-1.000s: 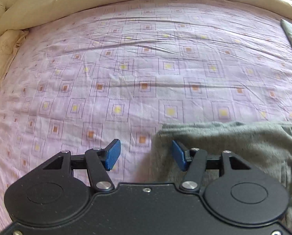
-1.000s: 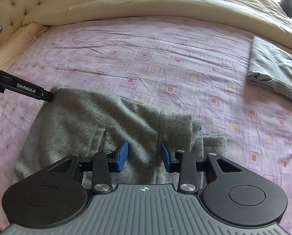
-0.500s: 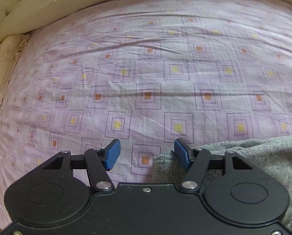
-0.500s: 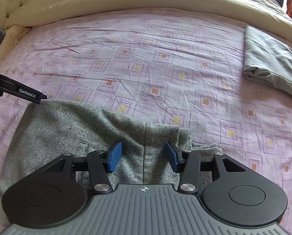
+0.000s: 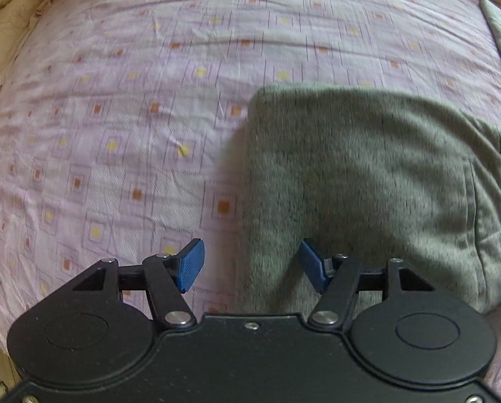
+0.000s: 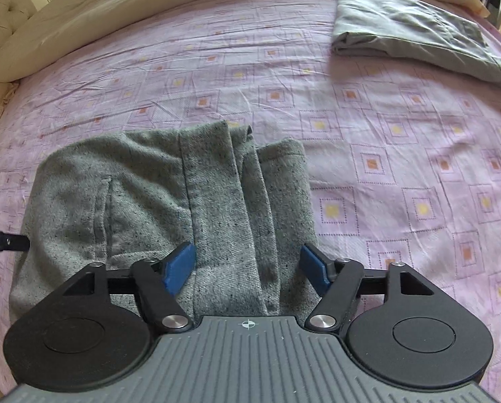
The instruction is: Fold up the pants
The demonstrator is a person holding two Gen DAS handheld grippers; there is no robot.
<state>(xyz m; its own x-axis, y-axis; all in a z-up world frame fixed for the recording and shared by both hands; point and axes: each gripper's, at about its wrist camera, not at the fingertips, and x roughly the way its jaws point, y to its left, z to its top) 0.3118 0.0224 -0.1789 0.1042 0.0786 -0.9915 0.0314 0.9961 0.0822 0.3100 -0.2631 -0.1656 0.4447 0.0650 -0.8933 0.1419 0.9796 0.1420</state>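
Note:
The grey speckled pants point(image 5: 367, 174) lie folded into a compact bundle on the purple patterned bed sheet point(image 5: 133, 117). In the right wrist view the pants point(image 6: 156, 208) show a waistband seam and layered folds on their right side. My left gripper point(image 5: 252, 267) is open and empty, over the bundle's left edge. My right gripper point(image 6: 247, 268) is open and empty, over the bundle's near right part. A tip of the left gripper point(image 6: 5, 240) shows at the left edge of the right wrist view.
A second folded pair of smooth grey pants point(image 6: 418, 33) lies at the far right of the bed. A cream duvet point(image 6: 149, 3) runs along the far side, with a tufted headboard point(image 6: 2, 13) at the far left.
Both grippers have pulled back and risen, so the whole folded bundle now shows. The right gripper's jaws have opened wider. The bundle looks more compact than a second ago.

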